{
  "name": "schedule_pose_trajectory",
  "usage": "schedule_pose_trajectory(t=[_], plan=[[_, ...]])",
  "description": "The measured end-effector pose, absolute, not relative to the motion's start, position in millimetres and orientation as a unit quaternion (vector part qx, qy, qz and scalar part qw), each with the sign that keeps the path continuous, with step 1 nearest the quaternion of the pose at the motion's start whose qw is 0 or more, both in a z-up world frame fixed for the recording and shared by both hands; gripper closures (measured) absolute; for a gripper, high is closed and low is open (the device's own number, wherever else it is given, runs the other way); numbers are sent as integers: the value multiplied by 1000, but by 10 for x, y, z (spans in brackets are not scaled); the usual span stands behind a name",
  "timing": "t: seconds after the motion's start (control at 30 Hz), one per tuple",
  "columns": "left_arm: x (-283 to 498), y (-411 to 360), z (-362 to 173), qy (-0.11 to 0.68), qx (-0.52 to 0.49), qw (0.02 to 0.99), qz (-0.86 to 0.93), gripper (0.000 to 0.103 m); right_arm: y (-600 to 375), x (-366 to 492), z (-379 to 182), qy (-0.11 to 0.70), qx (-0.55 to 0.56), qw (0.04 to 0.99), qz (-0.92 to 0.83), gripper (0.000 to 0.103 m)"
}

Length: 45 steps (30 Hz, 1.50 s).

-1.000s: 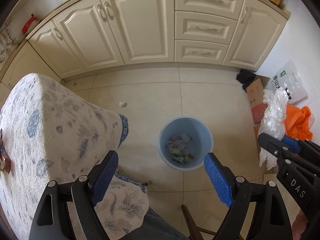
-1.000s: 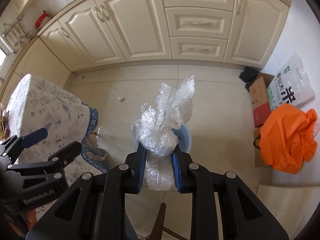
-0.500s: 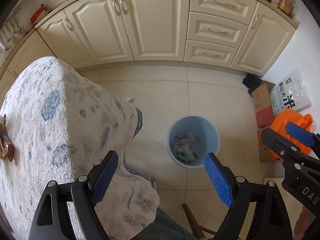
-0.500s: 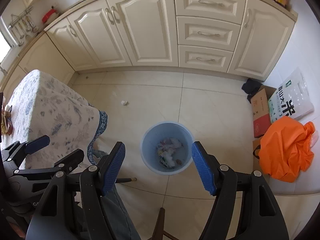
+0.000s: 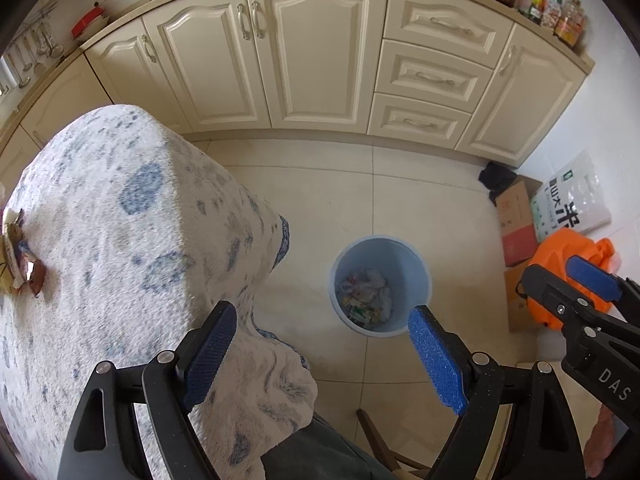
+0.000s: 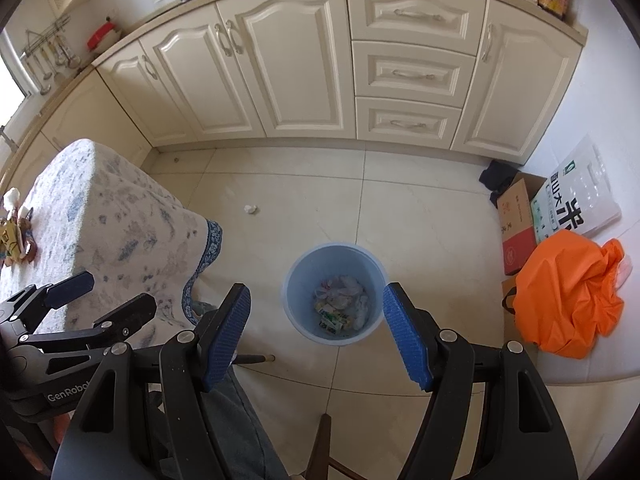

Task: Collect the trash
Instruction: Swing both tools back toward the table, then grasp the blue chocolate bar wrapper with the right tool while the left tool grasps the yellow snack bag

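A light blue trash bin (image 5: 380, 286) (image 6: 335, 292) stands on the tiled floor with wrappers and clear plastic inside. My left gripper (image 5: 324, 354) is open and empty, held high over the table corner and the bin. My right gripper (image 6: 316, 336) is open and empty, high above the bin. Wrappers (image 5: 18, 256) (image 6: 14, 226) lie at the left edge of the table with the blue-flowered cloth (image 5: 120, 220) (image 6: 112, 216). A small crumpled white scrap (image 6: 250, 209) lies on the floor beyond the table.
Cream kitchen cabinets (image 5: 312, 60) (image 6: 320, 64) line the far wall. On the right stand cardboard boxes (image 6: 518, 220), a white rice bag (image 6: 576, 200) and an orange bag (image 6: 568, 292). A wooden chair part (image 6: 320, 444) is below the grippers.
One second ago my right gripper was shut on a crumpled clear plastic bag. It has opened and the plastic now lies in the bin. Both grippers have risen.
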<state>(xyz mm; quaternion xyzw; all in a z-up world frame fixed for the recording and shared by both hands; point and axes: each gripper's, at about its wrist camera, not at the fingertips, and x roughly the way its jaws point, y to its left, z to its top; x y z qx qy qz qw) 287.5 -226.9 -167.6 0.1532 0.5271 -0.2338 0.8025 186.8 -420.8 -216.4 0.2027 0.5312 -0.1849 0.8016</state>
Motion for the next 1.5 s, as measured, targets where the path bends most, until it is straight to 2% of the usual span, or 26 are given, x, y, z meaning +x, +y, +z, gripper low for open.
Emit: schedule_pose_trajectory(t=[0.33,1.0,1.5], plan=[[2518,-1752,-1323,498,128,828,-222,18,-3868,1800,-1781,497,174,833,-168,33],[1965,-26,-586,448,43,889,-86,16,-2545,2329,-1418,478,96,873,-22,32],[2333,896,-688,469,-9,883,-7,14,-1505,3084,-1506,498,27,863,82,32]])
